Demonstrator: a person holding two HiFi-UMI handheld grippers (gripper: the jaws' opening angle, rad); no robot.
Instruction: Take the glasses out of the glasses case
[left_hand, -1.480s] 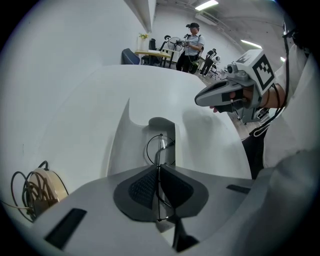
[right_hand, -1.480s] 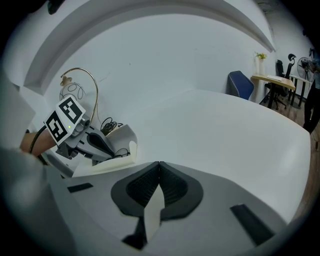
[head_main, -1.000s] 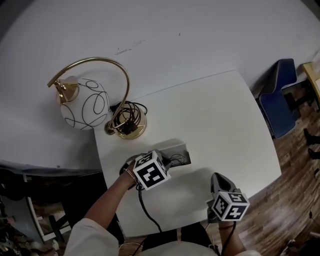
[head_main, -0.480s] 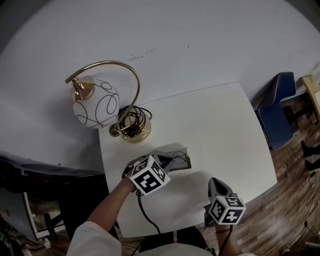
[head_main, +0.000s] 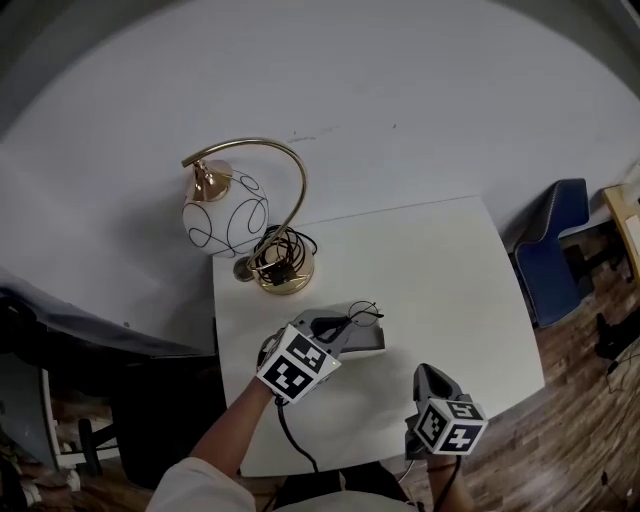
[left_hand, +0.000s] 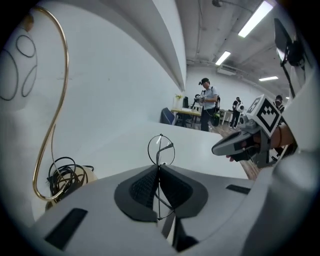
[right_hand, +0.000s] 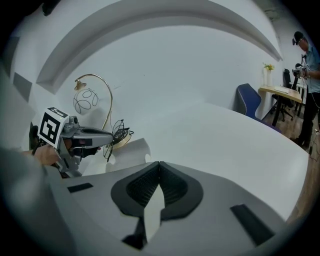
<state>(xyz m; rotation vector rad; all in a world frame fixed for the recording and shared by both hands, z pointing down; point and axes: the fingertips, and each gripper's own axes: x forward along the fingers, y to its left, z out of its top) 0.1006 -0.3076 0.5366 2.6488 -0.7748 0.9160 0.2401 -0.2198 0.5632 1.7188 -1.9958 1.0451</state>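
Thin wire-framed glasses (head_main: 362, 314) hang just above the grey glasses case (head_main: 368, 340), which lies on the white table (head_main: 440, 270). My left gripper (head_main: 345, 322) is shut on the glasses' frame, and a round lens (left_hand: 161, 150) sticks up past the fingertips of the left gripper (left_hand: 159, 167). From the right gripper view, the glasses (right_hand: 107, 150) dangle from the left gripper (right_hand: 107, 136) over the case (right_hand: 127, 152). My right gripper (head_main: 425, 375) hovers near the table's front edge, to the right of the case. The jaws of the right gripper (right_hand: 159, 164) are shut, with nothing seen between them.
A brass gooseneck lamp (head_main: 225, 215) with a white globe shade stands at the table's back left, its black cord (head_main: 280, 245) coiled on the base. A blue chair (head_main: 550, 250) stands to the right of the table. People stand at a far table (left_hand: 207, 110).
My left gripper has risen and tilted with the glasses, lifting them out of the case. The right gripper has risen slightly. The head view has shifted.
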